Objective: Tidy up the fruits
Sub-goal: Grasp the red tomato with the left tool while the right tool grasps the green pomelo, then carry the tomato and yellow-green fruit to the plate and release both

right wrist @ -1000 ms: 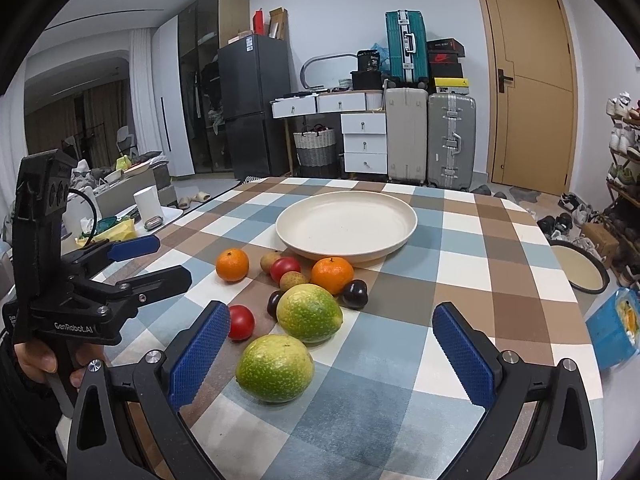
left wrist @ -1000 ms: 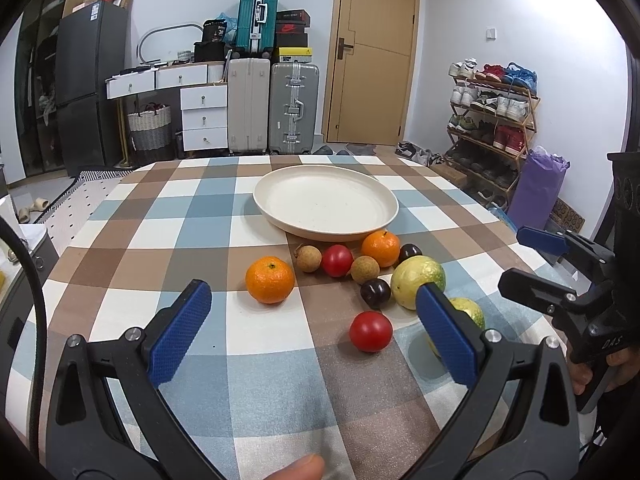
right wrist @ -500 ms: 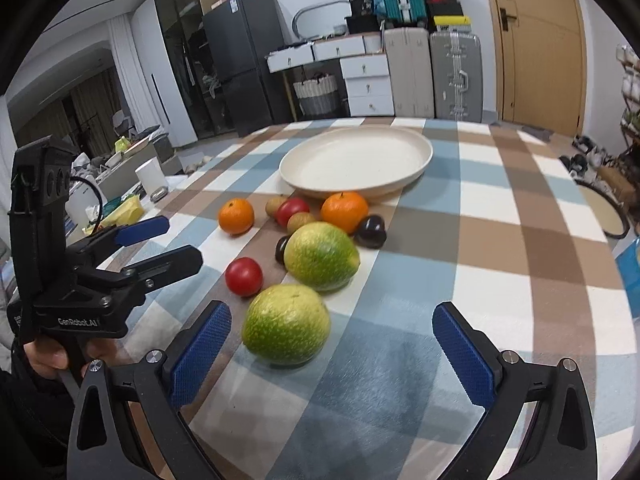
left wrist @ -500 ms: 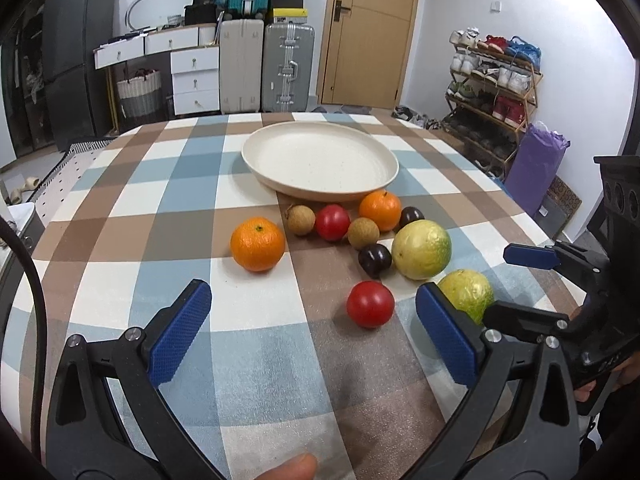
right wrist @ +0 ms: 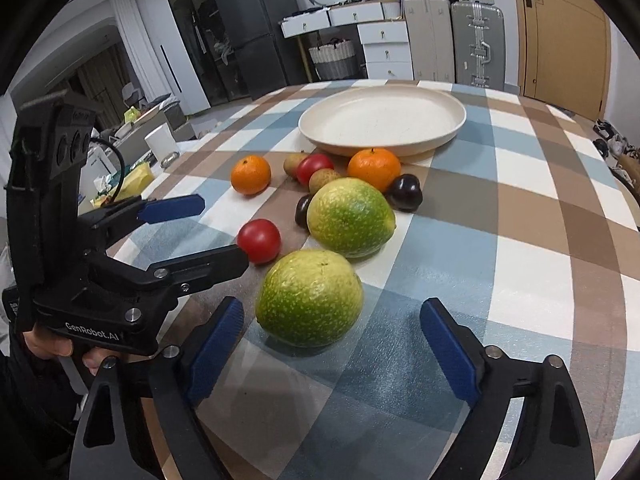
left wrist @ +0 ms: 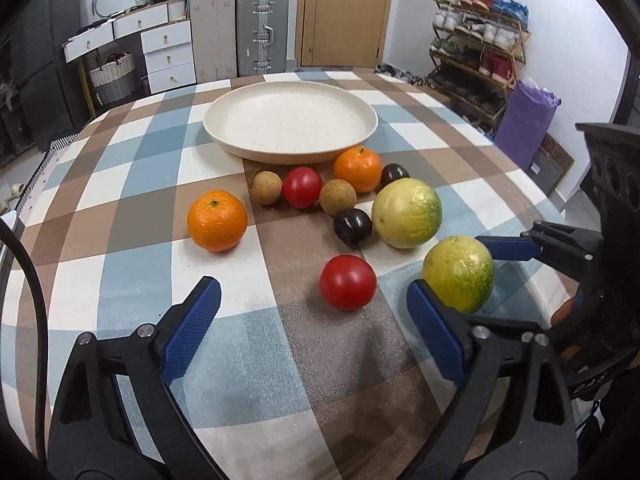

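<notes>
A cream plate (left wrist: 291, 120) sits empty on the checked table, also seen in the right wrist view (right wrist: 382, 118). Before it lie two oranges (left wrist: 217, 220), two red tomatoes (left wrist: 347, 282), small brown and dark fruits, and two large green-yellow fruits (left wrist: 407, 213). My left gripper (left wrist: 312, 330) is open, low over the table, just short of the near tomato. My right gripper (right wrist: 332, 348) is open, with the nearest green fruit (right wrist: 310, 298) just ahead of its fingertips, apart from both pads. Each gripper shows in the other's view.
The table's right edge (left wrist: 560, 216) drops to the floor near a shoe rack (left wrist: 476, 52). Suitcases and drawers (left wrist: 240, 36) stand behind the table. A white cup and clutter (right wrist: 160, 144) sit on a side surface at the left.
Both grippers have moved forward and down toward the fruit. The nearest green fruit now lies just ahead of the right gripper's fingertips; the near tomato is closer to the left gripper. No fruit has moved.
</notes>
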The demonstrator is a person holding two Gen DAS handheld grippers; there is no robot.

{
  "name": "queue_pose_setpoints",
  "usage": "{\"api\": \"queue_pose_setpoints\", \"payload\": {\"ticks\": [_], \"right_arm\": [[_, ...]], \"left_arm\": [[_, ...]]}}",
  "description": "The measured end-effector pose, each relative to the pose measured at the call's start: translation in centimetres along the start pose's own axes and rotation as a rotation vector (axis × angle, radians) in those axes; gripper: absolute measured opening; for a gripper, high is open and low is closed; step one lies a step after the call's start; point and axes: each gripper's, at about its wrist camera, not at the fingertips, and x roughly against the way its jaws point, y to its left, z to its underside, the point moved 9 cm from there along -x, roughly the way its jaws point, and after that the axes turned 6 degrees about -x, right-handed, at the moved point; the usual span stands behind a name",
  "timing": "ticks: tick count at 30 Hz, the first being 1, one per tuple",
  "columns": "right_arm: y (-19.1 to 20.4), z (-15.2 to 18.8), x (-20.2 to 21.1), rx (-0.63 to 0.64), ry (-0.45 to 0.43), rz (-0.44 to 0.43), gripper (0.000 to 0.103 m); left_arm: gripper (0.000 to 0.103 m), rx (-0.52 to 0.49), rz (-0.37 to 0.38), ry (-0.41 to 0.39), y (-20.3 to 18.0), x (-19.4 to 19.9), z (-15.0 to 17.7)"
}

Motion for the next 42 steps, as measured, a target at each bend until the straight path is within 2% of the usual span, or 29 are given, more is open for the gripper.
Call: {"api": "queue_pose_setpoints", "payload": {"ticks": [4,8,10,11,13,15,18,20,27,31,42], "right_arm": [[0.1,-0.1,-0.1,0.002,-0.002,-0.004,0.077],[0.1,-0.3,-0.2,0.003,-0.005,-0.003,0.067],[0.2,-0.2,-0.2,0.001,-0.002,-0.018,0.058],[0.3,-0.2,-0.1,0.002,-0.004,-0.019,0.058],[0.4,-0.2,-0.1,0.006,-0.006,-0.024,0.055],[0.4,-0.2,0.0,0.000,-0.011,-0.033,0.055],[0.5,-0.2,0.1,0.000,-0.011,-0.032,0.055],[0.4,-0.2,0.0,-0.008,-0.011,-0.035,0.055],[0.4,-0.4,0.0,-0.021,-0.018,-0.043,0.053],[0.5,-0.9,0.8,-0.019,-0.056,-0.053,0.053],[1.1,-1.9,2.9,-0.018,-0.135,-0.087,0.053]], "left_arm": [[0.076,-0.014,0.023,0.038,-0.3,-0.9,0.2],[0.068,-0.030,0.033,0.051,-0.5,-1.6,0.3],[0.060,-0.028,0.041,0.055,-0.6,-1.7,0.3],[0.059,-0.025,0.050,0.057,-0.7,-1.9,0.4],[0.050,-0.022,0.065,0.053,-0.9,-2.0,0.4],[0.048,-0.025,0.071,0.051,-1.0,-1.9,0.4],[0.035,-0.026,0.100,0.049,-1.4,-1.8,0.3],[0.030,-0.033,0.108,0.047,-1.6,-1.7,0.3],[0.029,-0.029,0.122,0.021,-1.9,-0.9,0.2],[0.029,-0.010,0.144,0.005,-2.0,-0.3,0.1],[0.029,0.061,0.146,-0.047,-0.7,1.4,-0.7]]}}
